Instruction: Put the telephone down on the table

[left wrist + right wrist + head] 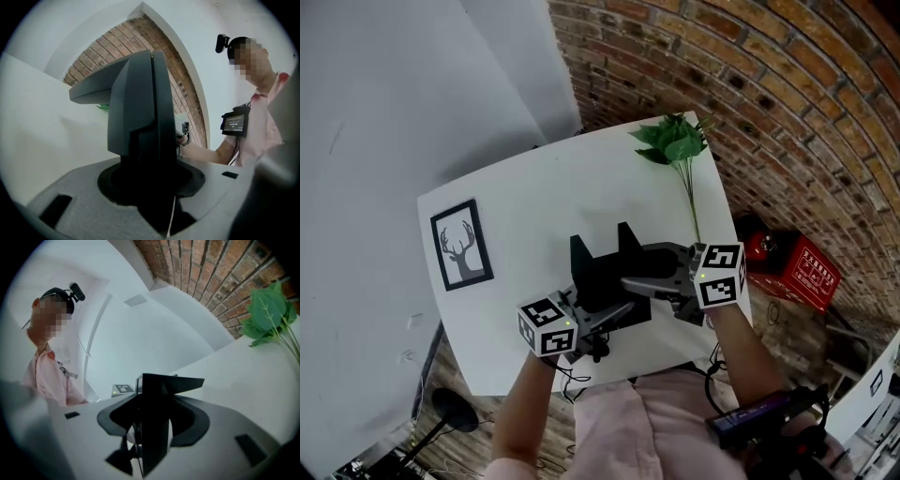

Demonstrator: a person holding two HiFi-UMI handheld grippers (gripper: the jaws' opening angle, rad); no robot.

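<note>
Between the two claws, over the white table (544,187), the black telephone (602,277) is held from both sides: the left claw (614,317) is clamped on its near-left edge and the right claw (645,269) is closed on its right side, the casing filling each pair of jaws. Whether its base touches the surface cannot be determined. Beyond the right claw lies a green leafy sprig (675,141); well left of the left claw lies a framed deer picture (461,244).
</note>
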